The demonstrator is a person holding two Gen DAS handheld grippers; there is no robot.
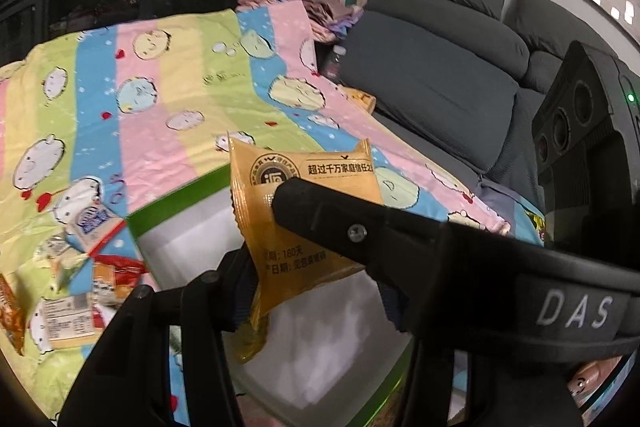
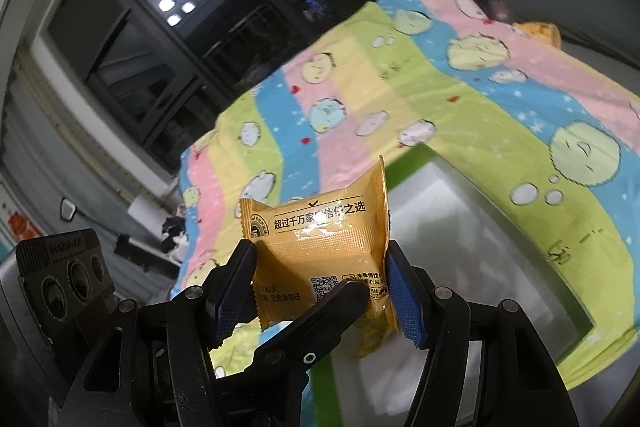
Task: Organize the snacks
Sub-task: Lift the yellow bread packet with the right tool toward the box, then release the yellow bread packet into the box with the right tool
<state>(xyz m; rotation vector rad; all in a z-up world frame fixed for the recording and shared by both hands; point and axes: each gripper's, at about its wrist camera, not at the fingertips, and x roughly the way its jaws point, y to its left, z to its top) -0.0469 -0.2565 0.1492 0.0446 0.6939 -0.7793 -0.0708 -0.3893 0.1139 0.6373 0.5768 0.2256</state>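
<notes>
Both grippers are black plastic linkages with round silver screws at the pivots. The right gripper carries blue, cross-hatched pads on its fingers. The left gripper seems to have similar blue pads, and a black band lettered "DAS".

We take the box as our landmark: it sits on the blanket. A packet hangs over the box, a heap of snacks lies left of it, and the sofa stands behind, to its right.
</notes>
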